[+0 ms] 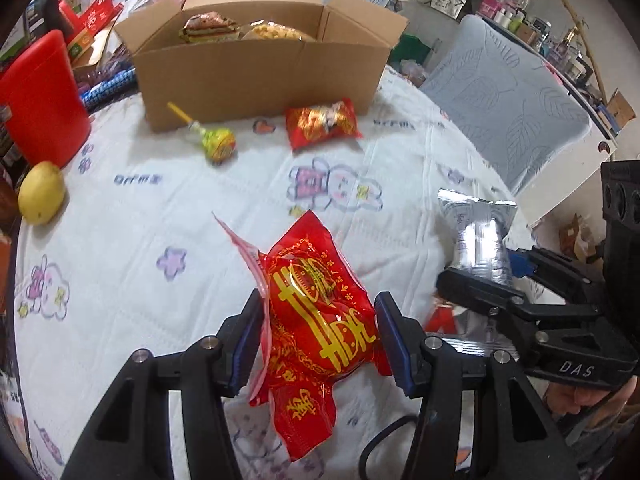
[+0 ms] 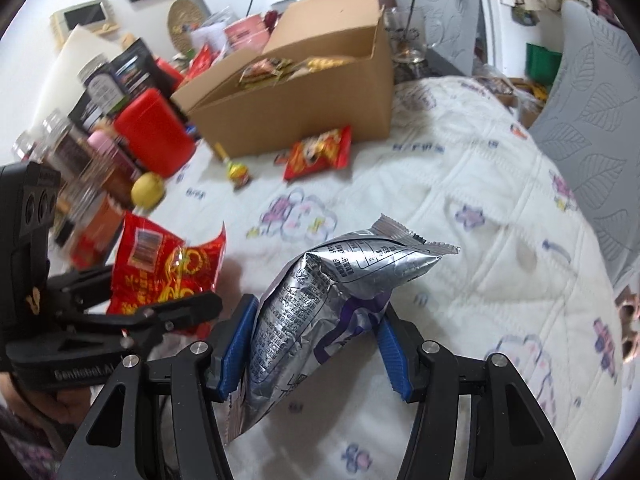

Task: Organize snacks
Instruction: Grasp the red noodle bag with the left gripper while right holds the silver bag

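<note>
My left gripper (image 1: 318,334) is shut on a red snack packet with gold characters (image 1: 320,320), held above the white tablecloth; the packet also shows in the right wrist view (image 2: 168,268). My right gripper (image 2: 314,340) is shut on a silver foil snack bag (image 2: 320,312), which also shows in the left wrist view (image 1: 478,236). An open cardboard box (image 1: 260,64) with several snacks inside stands at the far side, also in the right wrist view (image 2: 296,100). A small red packet (image 1: 322,122) and a green lollipop (image 1: 216,142) lie in front of it.
A red tub (image 1: 44,100) and a yellow lemon (image 1: 41,193) sit at the left. Bottles and jars (image 2: 80,152) crowd the left table edge. A grey padded chair (image 1: 512,100) stands at the right.
</note>
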The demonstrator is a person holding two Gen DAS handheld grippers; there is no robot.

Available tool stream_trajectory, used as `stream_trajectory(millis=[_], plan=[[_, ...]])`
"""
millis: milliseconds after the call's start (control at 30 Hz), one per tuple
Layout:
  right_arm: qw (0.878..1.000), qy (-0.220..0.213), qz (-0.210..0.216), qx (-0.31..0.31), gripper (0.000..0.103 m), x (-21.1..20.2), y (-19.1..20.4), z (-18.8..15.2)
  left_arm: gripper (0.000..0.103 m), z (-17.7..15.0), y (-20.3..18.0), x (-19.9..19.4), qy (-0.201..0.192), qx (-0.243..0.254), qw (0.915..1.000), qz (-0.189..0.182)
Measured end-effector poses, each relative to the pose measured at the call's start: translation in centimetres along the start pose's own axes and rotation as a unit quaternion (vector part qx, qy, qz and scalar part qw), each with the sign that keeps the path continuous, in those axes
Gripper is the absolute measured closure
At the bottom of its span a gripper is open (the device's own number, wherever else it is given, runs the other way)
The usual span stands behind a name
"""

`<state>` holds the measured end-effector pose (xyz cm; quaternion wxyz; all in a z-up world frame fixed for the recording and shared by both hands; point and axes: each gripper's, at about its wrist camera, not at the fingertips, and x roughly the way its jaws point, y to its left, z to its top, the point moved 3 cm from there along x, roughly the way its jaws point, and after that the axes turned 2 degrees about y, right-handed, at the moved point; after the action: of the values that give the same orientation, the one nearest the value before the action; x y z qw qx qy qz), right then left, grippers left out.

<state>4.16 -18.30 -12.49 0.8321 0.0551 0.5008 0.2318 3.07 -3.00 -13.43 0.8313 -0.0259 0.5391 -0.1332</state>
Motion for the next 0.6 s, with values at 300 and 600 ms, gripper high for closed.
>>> stream_trajectory(millis=[300,600], plan=[[1.000,0.014,-0.014,-0.015,0.036,0.6,0.2,-1.3,0.042,-1.5,1.3,1.4,-0.003,-0.035,0.9992,-0.020],[0.998,0.004,-0.055,-0.004,0.046,1.2,0.0,-1.6,0.045,-1.8,1.4,1.1,-0.027,-0.036,0.9989,-0.012]])
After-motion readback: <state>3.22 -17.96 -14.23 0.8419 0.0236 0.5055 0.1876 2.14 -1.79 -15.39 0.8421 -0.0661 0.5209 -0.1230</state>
